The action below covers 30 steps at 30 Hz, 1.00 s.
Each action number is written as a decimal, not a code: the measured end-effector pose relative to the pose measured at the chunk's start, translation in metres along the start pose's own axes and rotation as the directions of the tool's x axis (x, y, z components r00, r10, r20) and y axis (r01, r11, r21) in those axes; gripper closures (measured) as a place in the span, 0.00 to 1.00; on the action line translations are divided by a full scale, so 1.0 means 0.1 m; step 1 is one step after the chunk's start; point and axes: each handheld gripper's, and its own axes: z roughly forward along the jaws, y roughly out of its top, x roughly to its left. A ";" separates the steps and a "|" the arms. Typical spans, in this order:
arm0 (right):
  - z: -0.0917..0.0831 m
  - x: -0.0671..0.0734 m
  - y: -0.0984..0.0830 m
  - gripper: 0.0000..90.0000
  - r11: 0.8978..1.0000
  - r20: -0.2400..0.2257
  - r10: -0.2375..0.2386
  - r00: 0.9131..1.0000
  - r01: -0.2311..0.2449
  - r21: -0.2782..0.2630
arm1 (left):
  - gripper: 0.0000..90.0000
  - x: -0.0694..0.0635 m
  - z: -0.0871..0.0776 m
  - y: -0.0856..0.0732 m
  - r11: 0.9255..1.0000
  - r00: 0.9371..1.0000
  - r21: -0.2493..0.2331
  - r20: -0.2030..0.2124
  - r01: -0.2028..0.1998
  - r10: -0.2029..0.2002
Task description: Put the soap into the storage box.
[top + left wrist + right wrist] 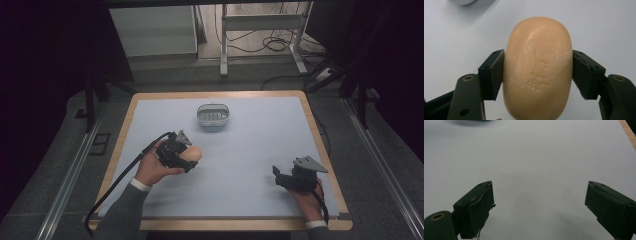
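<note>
The left gripper point(538, 72) squeezed a bar of soap point(537, 67) between its two black jaws. One pad pressed on each long side of the tan, rounded soap, and its far end stuck out past the jaw tips. A hand point(152, 167) held this gripper just above the pale blue table point(250, 150). A little soap dish point(213, 116) sat ahead of the gripper, well apart from it. The right gripper point(539, 207) stood with its jaws wide apart, with just bare table between them.
</note>
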 end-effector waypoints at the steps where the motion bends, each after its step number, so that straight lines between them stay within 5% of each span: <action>1: 0.00 0.00 0.00 0.09 1.000 0.000 0.000 1.000 0.000 0.000 | 0.36 0.00 0.00 0.01 1.000 1.000 0.001 0.000 -0.002 0.002; 9: 0.00 0.00 0.00 0.09 1.000 0.000 0.000 1.000 0.000 0.000 | 0.36 0.09 -0.01 0.03 1.000 1.000 -0.018 0.004 0.022 -0.022; 30: 0.00 0.00 0.00 0.09 1.000 -0.001 0.001 1.000 -0.001 0.000 | 0.36 0.23 0.03 0.26 1.000 1.000 -0.006 -0.014 -0.004 0.004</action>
